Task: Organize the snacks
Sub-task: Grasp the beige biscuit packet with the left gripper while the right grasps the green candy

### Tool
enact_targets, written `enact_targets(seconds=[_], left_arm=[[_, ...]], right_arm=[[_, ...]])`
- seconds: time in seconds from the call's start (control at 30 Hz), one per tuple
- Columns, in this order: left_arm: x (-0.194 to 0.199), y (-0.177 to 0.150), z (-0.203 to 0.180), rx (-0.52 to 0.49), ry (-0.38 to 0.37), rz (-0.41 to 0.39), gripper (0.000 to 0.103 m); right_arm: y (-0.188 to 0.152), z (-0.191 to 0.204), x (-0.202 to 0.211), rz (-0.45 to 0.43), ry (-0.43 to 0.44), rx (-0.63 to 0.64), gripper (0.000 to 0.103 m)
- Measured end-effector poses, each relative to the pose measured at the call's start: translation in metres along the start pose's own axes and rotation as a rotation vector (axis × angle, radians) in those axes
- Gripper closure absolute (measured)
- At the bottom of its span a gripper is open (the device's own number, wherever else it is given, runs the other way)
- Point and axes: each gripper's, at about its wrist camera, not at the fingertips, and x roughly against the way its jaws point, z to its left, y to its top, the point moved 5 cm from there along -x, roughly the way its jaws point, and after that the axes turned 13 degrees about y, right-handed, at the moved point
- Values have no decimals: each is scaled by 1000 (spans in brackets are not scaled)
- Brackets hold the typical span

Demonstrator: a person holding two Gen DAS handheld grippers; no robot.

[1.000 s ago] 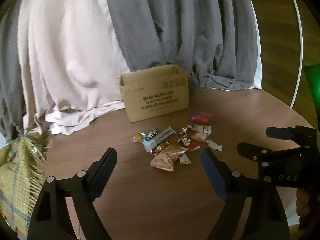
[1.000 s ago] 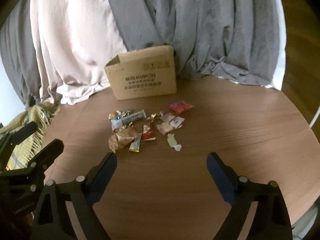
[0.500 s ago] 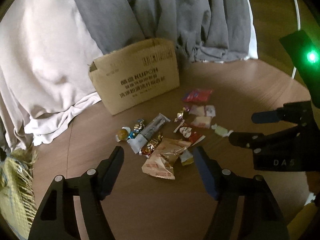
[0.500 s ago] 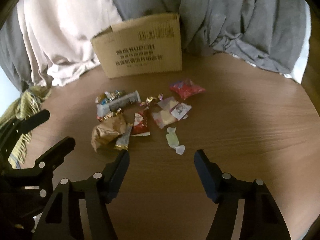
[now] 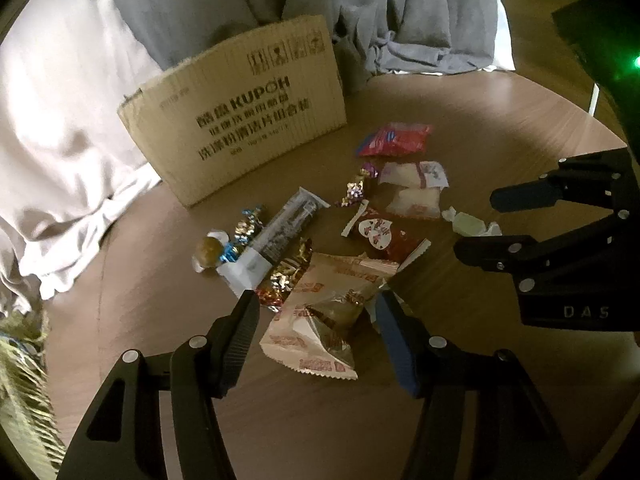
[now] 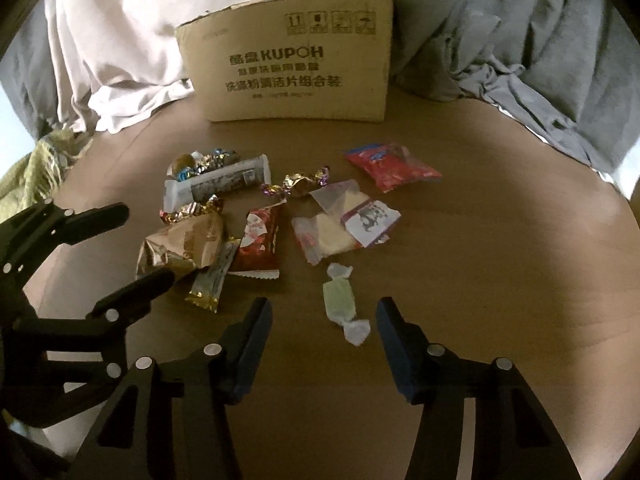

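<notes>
While every wrapped snack, from the tan crinkled pastry packet [image 5: 320,316] to the pale green twist-wrapped candy [image 6: 340,300], lies loose on the brown wooden table [image 6: 500,280] before the printed cardboard box [image 6: 292,68], the left gripper [image 5: 316,322] and right gripper [image 6: 324,320], jaws just narrowing to half-wide, straddle those two without gripping, so sorting seems unstarted.

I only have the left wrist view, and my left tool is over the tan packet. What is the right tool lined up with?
Observer: The right tool frames the green candy, one finger on each side and neither touching it. Its jaws and those of the left tool have just been closing, and neither grips anything yet.
Operator: Is anything hidden behind my right finger?
Observer: Yes. A slim gold-edged stick packet lies there, between the tan packet and the red packet.
</notes>
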Motion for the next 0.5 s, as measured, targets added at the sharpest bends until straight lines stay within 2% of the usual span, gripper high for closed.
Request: enact_targets(seconds=[0.1, 0.2, 0.3, 0.37, 0.5], left_arm=[[-8, 0, -1, 23, -33, 31, 44], [-13, 0, 0, 47, -48, 51, 47], [-18, 0, 0, 73, -57, 67, 50], [-19, 1, 2, 88, -60, 71, 57], [-19, 1, 1, 107, -65, 70, 63]], right_arm=[[2, -5, -7, 5, 26, -19, 48], [4, -9, -15, 15, 32, -37, 56], [4, -12, -21, 30, 36, -42, 56], [5, -11, -22, 24, 36, -35, 61], [6, -10, -23, 21, 43, -32, 79]])
